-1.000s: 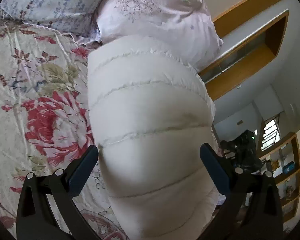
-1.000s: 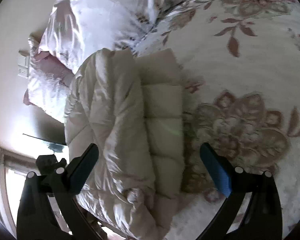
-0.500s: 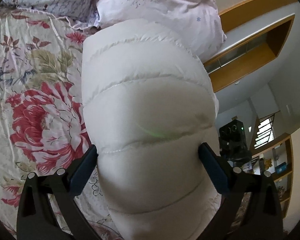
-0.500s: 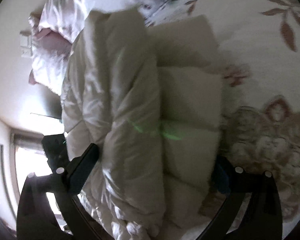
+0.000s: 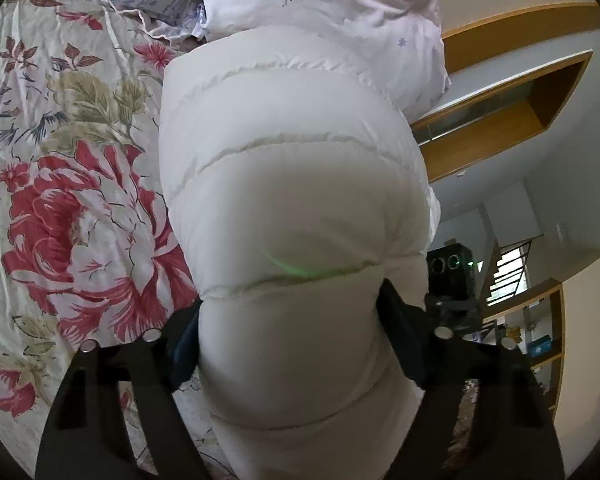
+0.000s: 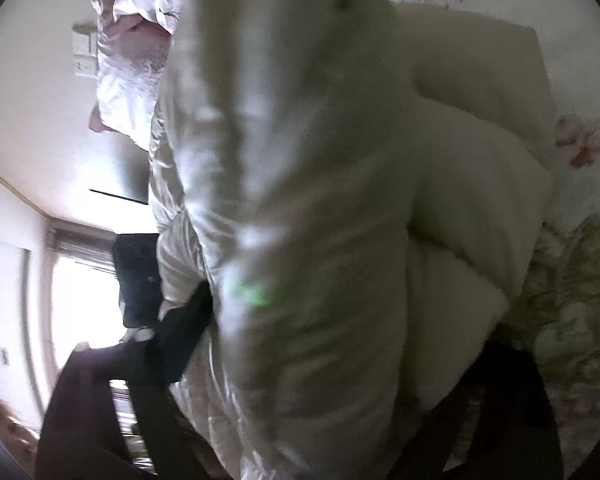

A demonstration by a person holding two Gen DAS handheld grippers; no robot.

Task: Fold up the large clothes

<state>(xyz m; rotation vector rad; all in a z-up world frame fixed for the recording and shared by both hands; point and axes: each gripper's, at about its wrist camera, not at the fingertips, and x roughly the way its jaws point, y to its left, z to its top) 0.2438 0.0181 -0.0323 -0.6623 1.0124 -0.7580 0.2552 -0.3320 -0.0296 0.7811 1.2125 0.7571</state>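
My left hand-held gripper [image 5: 288, 336] and right hand-held gripper [image 6: 340, 344], jaws just closing, each squeeze the folded white puffer jacket [image 5: 292, 184] lying between their pads on the floral bed [image 5: 60, 200].

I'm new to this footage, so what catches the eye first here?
A puffy white quilted jacket folded into a thick bundle fills both views, squeezed between the pads of the left gripper and the right gripper, whose jaws have just been closing. It lies on a bedspread with big red flowers; pillows sit behind it.
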